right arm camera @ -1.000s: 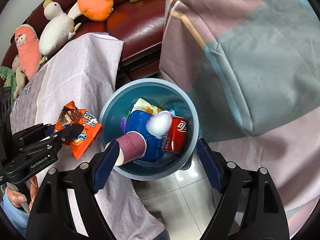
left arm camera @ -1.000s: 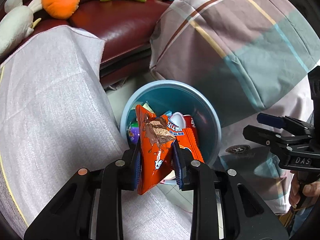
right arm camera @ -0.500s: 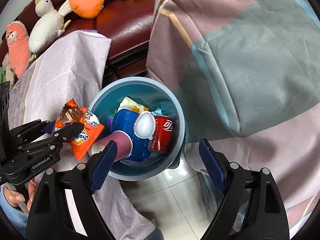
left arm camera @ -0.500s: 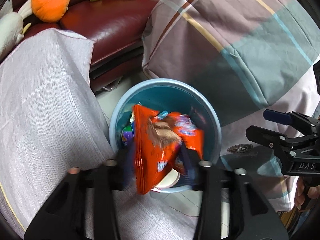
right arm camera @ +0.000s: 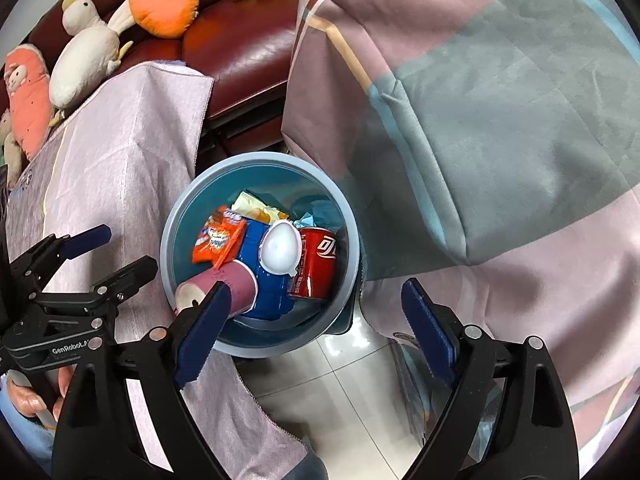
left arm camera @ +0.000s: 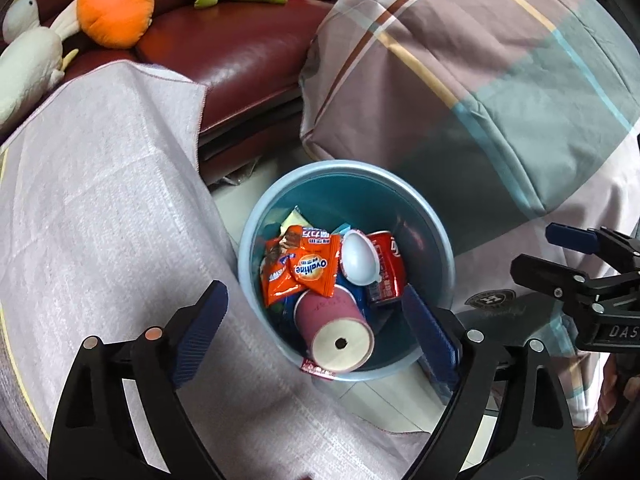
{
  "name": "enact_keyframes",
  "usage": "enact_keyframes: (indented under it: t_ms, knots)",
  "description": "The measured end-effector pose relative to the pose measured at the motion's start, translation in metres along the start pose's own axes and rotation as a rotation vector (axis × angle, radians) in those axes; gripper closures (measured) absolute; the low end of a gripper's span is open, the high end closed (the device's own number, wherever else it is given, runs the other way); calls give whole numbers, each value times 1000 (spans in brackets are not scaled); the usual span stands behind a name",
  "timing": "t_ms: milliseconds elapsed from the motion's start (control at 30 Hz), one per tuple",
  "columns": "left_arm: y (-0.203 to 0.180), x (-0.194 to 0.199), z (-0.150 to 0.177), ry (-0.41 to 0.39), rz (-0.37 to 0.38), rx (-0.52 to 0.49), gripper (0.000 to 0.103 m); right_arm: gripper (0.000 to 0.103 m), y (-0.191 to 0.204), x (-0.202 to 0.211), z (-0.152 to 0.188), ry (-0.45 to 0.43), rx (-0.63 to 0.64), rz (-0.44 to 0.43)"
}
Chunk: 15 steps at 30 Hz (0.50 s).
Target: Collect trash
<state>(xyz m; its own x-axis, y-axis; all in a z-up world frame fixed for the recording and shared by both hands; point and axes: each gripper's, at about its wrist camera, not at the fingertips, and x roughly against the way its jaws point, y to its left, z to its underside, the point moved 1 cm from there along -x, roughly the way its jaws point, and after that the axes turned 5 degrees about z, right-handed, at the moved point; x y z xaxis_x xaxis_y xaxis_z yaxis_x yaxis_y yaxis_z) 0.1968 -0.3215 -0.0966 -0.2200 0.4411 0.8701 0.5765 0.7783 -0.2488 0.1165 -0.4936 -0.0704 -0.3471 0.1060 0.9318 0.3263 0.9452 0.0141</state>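
A round blue trash bin [left arm camera: 434, 236] stands on the floor between a cloth-covered table and a bed; it also shows in the right wrist view [right arm camera: 184, 208]. An orange Ovaltine wrapper [left arm camera: 304, 268] lies inside it on top of a purple paper cup [left arm camera: 332, 320], a white egg-shaped shell [left arm camera: 358, 258] and a red cola can [left arm camera: 386, 268]. My left gripper [left arm camera: 316, 336] is open and empty above the bin's near rim. My right gripper [right arm camera: 316, 336] is open and empty over the bin; it also shows at the right of the left wrist view [left arm camera: 560, 256].
A grey-lilac cloth [left arm camera: 100, 220] covers the table left of the bin. A plaid bedcover [left arm camera: 480, 80] hangs to the right. A dark red sofa [left arm camera: 240, 40] with plush toys [left arm camera: 116, 4] is behind. Pale floor tiles [right arm camera: 340, 392] lie below the bin.
My left gripper opened and let go of the orange wrapper, which dropped into the bin. The right gripper stayed open over the bin.
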Motion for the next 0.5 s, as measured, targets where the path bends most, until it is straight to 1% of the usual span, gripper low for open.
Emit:
enact_keyframes:
  t_ms: [200,300,500]
  knots:
    - [2,20,11,-16,-14,12,12,16,8,15,8,-15,25,-4]
    - [2,35,19,-37,-29,6,4,11,14,29,14,-40,44,-2]
    - [8,71,43,-76,-59,16,4,7,30,56,32,-85,81,-3]
